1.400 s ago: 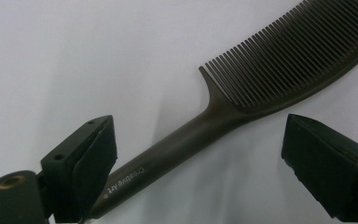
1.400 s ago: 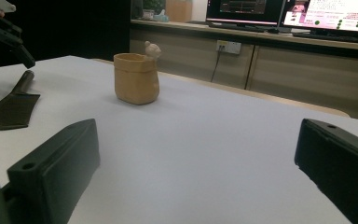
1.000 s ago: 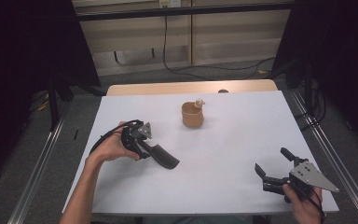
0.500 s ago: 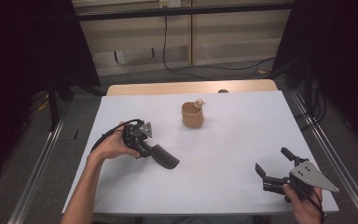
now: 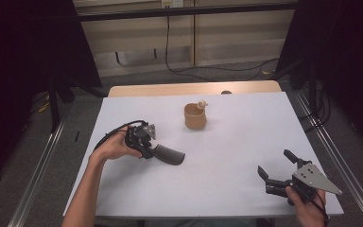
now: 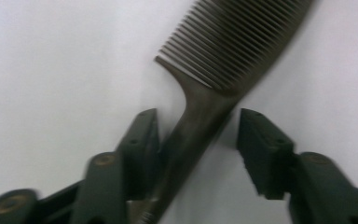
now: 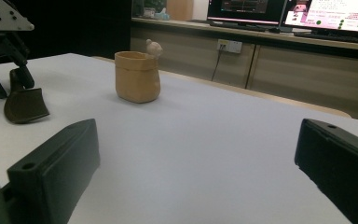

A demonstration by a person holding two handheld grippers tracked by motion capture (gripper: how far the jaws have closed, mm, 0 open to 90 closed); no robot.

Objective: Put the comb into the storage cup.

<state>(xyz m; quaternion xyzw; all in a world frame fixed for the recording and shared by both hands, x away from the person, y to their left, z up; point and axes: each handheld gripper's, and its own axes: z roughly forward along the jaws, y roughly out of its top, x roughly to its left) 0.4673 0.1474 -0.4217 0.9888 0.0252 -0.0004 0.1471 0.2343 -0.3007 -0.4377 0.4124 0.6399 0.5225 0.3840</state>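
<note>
A dark brown comb (image 5: pixel 169 155) lies flat on the white table (image 5: pixel 246 142), left of centre. My left gripper (image 5: pixel 146 150) is at its handle end. In the left gripper view the handle (image 6: pixel 200 126) runs between the jaws, and the teeth (image 6: pixel 233 42) point away. The jaws have just been closing: one pad (image 6: pixel 142 140) touches the handle, while the other pad (image 6: pixel 261 149) stands a small gap off it. My right gripper (image 5: pixel 275 165) rests open near the front right edge, with nothing between its jaws (image 7: pixel 198 158).
A tan cup (image 5: pixel 194 117) with a small figure on its rim stands upright at the table's middle back; it also appears in the right gripper view (image 7: pixel 137 77). Cables and rails lie on the floor around the table. Monitors stand on a counter (image 7: pixel 307 42) beyond.
The left gripper's jaws have narrowed around the comb's handle. Both hands, the comb and the cup have stayed where they were.
</note>
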